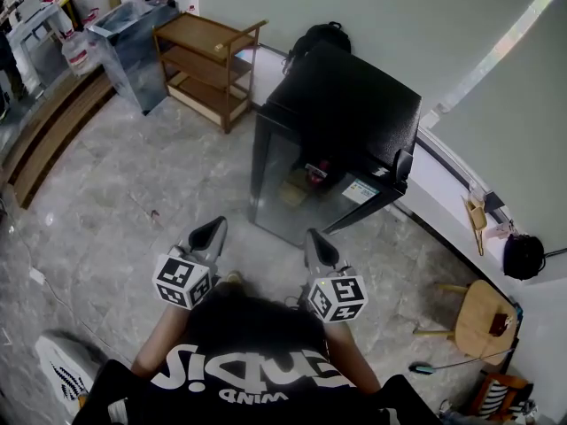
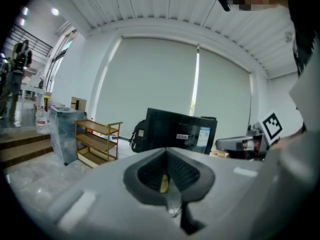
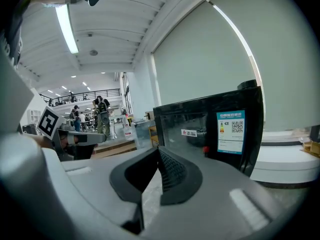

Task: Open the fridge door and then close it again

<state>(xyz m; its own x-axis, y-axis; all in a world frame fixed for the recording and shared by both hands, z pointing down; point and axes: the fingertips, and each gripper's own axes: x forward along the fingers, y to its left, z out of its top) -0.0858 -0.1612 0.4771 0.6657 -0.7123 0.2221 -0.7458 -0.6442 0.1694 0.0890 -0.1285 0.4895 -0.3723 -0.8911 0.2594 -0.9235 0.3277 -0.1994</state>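
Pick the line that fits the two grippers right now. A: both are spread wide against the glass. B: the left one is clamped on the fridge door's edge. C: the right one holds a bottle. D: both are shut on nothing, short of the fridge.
D: the left gripper and the right gripper each show jaws together with nothing between, and floor lies between them and the fridge.
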